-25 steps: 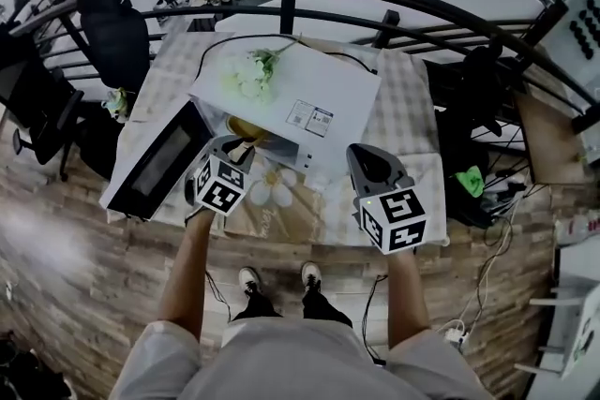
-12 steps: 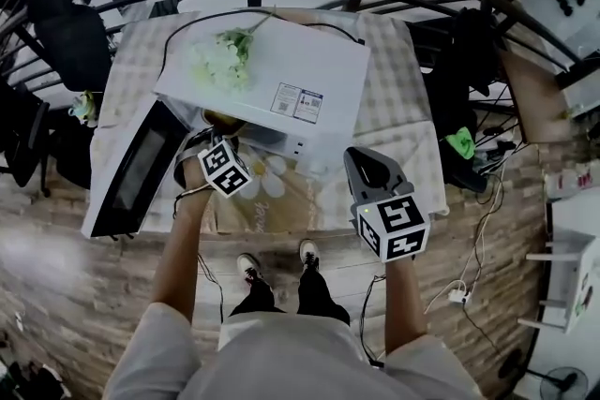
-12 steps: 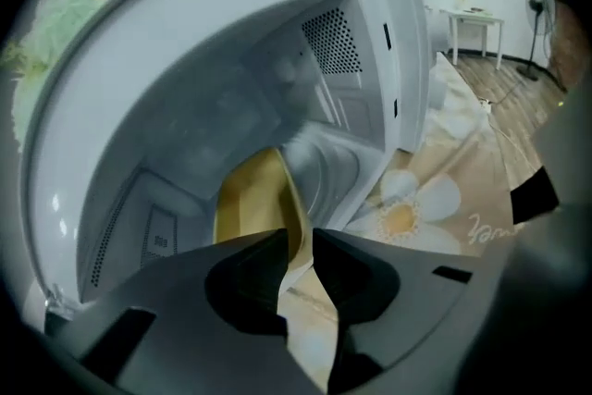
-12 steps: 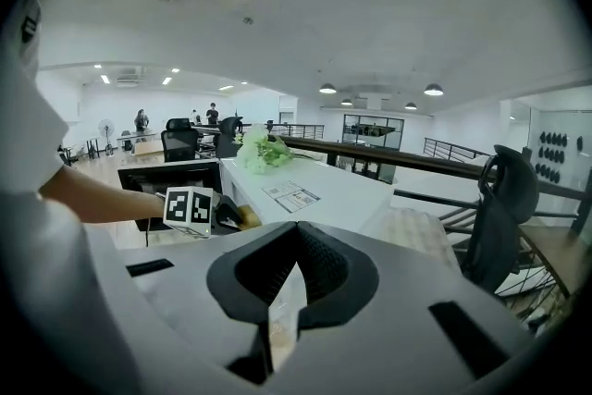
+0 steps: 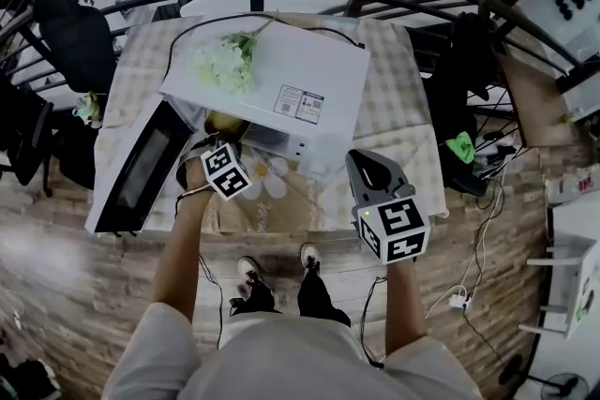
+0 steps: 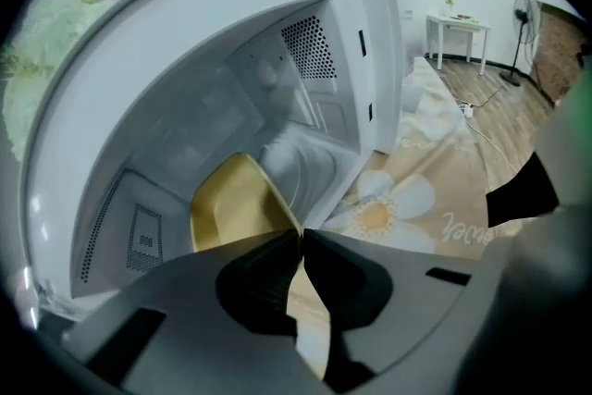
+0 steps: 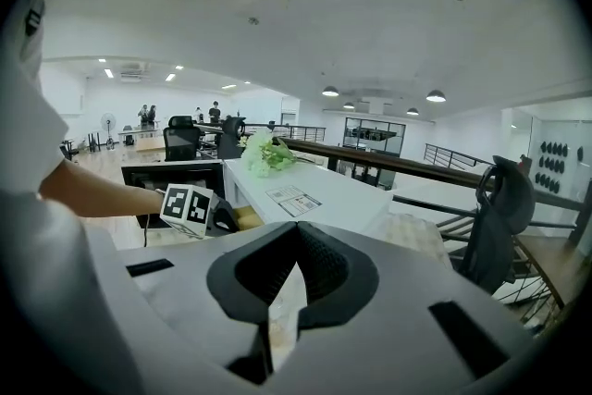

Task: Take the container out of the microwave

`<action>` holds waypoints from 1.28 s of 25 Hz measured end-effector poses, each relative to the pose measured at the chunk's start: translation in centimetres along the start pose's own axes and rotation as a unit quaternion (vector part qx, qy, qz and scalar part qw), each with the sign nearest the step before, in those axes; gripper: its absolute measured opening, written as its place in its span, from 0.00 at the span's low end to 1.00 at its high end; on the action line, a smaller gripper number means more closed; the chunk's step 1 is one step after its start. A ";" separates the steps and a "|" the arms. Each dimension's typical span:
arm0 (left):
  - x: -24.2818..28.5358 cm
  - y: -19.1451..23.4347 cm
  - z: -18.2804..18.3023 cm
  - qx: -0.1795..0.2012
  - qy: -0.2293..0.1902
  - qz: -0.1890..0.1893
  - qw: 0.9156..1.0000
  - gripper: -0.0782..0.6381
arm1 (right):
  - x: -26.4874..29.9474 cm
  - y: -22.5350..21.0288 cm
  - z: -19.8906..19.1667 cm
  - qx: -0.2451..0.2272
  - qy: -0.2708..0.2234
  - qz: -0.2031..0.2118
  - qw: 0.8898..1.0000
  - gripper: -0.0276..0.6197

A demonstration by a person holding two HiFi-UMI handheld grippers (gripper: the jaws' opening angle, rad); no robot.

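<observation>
Yellow container (image 6: 233, 203) in the open microwave (image 5: 281, 75), at the left gripper's (image 6: 302, 234) tips

The container sits on the oven floor, its near part hidden behind the gripper's body. The jaws are pressed together on the thin rim at its near corner. From the head view only a sliver shows under the microwave's top. The door (image 5: 141, 169) hangs open leftward. The right gripper (image 7: 298, 228), tips closed on nothing, hovers off to the right over the flowered tablecloth (image 6: 435, 199).
</observation>
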State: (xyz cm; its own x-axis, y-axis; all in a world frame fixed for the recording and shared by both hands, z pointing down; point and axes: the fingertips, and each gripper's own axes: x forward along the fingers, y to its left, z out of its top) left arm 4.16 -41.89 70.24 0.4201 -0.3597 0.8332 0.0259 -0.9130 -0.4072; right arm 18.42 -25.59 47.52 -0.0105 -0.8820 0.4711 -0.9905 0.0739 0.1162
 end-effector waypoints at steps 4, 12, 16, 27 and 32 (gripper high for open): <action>-2.3 -1.5 -0.6 -0.013 -0.007 -0.002 1.000 0.16 | 0.0 0.4 1.2 -0.010 -0.018 0.014 1.000 0.06; -8.3 -4.4 -2.2 -0.093 -0.020 0.027 0.995 0.15 | -0.5 1.1 4.5 -0.044 -0.058 0.061 0.995 0.06; -11.7 -5.5 -2.5 -0.121 -0.024 0.063 0.990 0.15 | -0.7 1.7 6.4 -0.058 -0.080 0.085 0.992 0.06; -21.9 -4.4 -2.3 -0.180 -0.068 0.169 0.967 0.15 | -1.1 5.2 11.1 -0.088 -0.130 0.138 0.978 0.06; -27.4 -1.5 -1.1 -0.217 -0.137 0.215 0.942 0.15 | -1.5 7.2 12.9 -0.095 -0.147 0.150 0.973 0.06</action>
State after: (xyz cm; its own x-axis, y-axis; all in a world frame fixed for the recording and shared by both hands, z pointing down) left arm -8.42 -30.88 48.42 0.5270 -0.7058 0.4734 -0.5485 -0.7080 -0.4449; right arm 9.54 -29.76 36.40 -0.3621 -0.9003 0.2415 -0.8936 0.4090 0.1848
